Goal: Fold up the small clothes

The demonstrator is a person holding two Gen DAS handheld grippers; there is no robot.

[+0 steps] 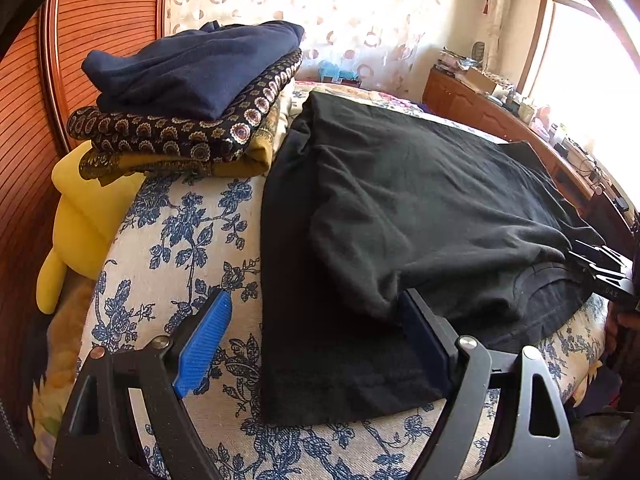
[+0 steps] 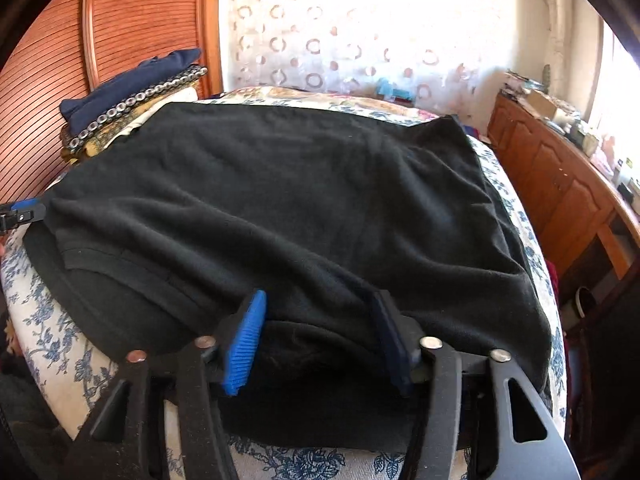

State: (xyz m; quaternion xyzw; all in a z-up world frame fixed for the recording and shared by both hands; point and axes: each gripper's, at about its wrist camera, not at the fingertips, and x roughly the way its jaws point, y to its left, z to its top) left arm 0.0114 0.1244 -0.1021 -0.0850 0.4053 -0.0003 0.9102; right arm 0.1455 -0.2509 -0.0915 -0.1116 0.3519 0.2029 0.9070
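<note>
Left wrist view first: the left gripper [image 1: 316, 344] has its jaws spread wide over the near edge of a black cotton t-shirt [image 1: 420, 200], which lies mostly flat on a bed with a white cover printed in blue flowers [image 1: 192, 240]. The bright blue ribbed pad [image 1: 204, 344] hangs over bare bedcover just beside the shirt's edge, while the other pad sits against a bunched fold of the black fabric. Nothing is pinched, as far as I can tell. The shirt's top layer is doubled over on itself, with the ribbed collar [image 1: 548, 280] peeking out underneath on the right.

Behind it, at the head of the bed, there's a neat stack of folded clothes: a navy blue fleece garment [image 1: 192, 68] on top of a dark paisley-print piece [image 1: 180, 136], with a mustard yellow one at the bottom. A yellow plush toy [image 1: 80, 216] is wedged between the bed and the slatted wooden headboard [image 1: 100, 20].

Right wrist view: the right gripper [image 2: 320, 340] has its jaws parted too, straddling a raised fold of the black shirt at the near edge, and I can't see the pads pressing on it. A wooden dresser [image 2: 560, 184] cluttered with stuff runs along the right by the bright window.
</note>
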